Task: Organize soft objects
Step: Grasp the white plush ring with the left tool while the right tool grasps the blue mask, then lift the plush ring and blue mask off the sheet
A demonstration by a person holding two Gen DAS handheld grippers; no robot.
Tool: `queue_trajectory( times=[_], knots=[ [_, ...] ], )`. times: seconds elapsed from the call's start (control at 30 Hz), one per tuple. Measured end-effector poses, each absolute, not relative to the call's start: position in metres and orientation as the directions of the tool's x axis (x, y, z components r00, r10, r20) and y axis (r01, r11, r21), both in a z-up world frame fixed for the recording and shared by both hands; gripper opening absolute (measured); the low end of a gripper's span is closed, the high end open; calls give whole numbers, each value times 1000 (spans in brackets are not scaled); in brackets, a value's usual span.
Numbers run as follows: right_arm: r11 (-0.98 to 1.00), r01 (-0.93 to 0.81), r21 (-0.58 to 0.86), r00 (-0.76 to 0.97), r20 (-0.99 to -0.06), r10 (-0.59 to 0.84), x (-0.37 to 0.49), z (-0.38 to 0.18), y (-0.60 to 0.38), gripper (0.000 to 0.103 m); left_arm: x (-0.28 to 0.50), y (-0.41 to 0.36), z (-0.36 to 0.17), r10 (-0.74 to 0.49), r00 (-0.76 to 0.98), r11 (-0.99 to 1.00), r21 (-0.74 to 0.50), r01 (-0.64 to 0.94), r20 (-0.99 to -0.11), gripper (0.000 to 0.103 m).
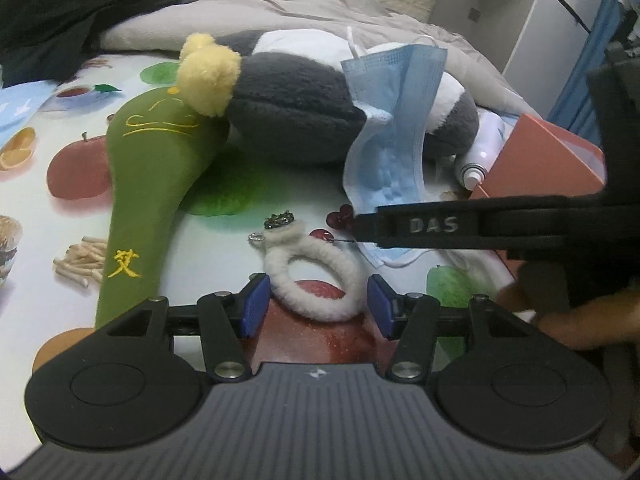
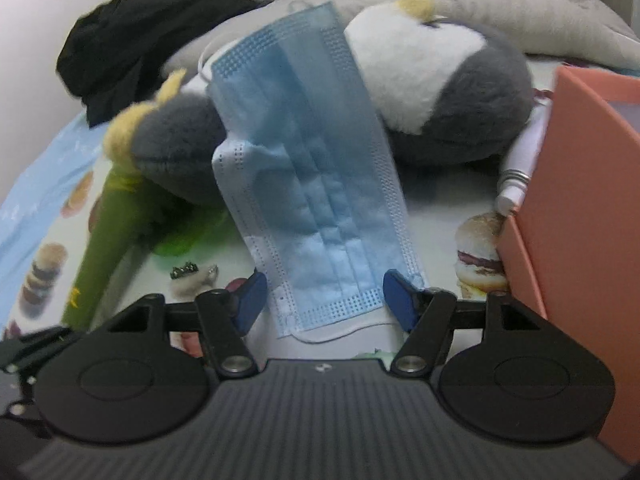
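2 tongs open: left tongs [image 1: 316,304] straddle scrunchie [image 1: 316,284], right tongs [image 2: 324,300] straddle mask [image 2: 312,184].

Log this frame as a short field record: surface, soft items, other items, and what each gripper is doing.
surface: fruit-and-burger print cloth
soft items: grey-and-white plush; blue face mask draped against the plush; green fabric mallet; white fluffy ring
other items: orange box; white tube beside the box
left gripper: open, blue pads either side of the fluffy ring, not closed on it
right gripper: open, pads flanking the mask's lower edge
background: grey blanket; black garment
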State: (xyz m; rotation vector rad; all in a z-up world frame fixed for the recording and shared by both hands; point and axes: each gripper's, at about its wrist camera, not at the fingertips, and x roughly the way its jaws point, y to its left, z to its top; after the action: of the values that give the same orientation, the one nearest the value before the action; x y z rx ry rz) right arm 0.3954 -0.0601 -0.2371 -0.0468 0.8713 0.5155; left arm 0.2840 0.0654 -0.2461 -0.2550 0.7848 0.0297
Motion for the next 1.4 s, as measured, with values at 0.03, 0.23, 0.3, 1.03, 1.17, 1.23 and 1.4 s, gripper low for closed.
queue_trajectory(
  times=[0.03, 0.23, 0.3, 1.03, 1.17, 1.23, 1.4],
  knots=[
    [873, -464, 152, 530, -742, 411, 396, -238, -58, 69, 284, 65, -247, -68, 710, 970, -214, -118, -701, 59],
    [862, -502, 64, 535, -760, 368, 391, -238, -49, 52, 287, 67, -247, -66, 713, 972, -207, -113, -698, 45],
    [860, -507, 57, 535, -761, 367, 388, -237, -48, 40, 287, 68, -247, -79, 713, 968, -224, -112, -696, 38],
    [877, -468, 108, 505, -782, 366, 308, -215, -91, 9, 225, 64, -236, -112, 689, 943, -296, -154, -716, 10],
    [881, -458, 122, 492, -790, 365, 279, -211, -104, 9, 203, 54, -234, -123, 683, 949, -287, -132, -720, 9],
    [883, -451, 132, 480, -798, 365, 266, -209, -108, 9, 193, 49, -234, -119, 666, 954, -270, -129, -736, 9],
    [882, -455, 125, 481, -799, 362, 234, -195, -120, 9, 169, 44, -222, -118, 656, 959, -256, -119, -745, 9]
  ],
)
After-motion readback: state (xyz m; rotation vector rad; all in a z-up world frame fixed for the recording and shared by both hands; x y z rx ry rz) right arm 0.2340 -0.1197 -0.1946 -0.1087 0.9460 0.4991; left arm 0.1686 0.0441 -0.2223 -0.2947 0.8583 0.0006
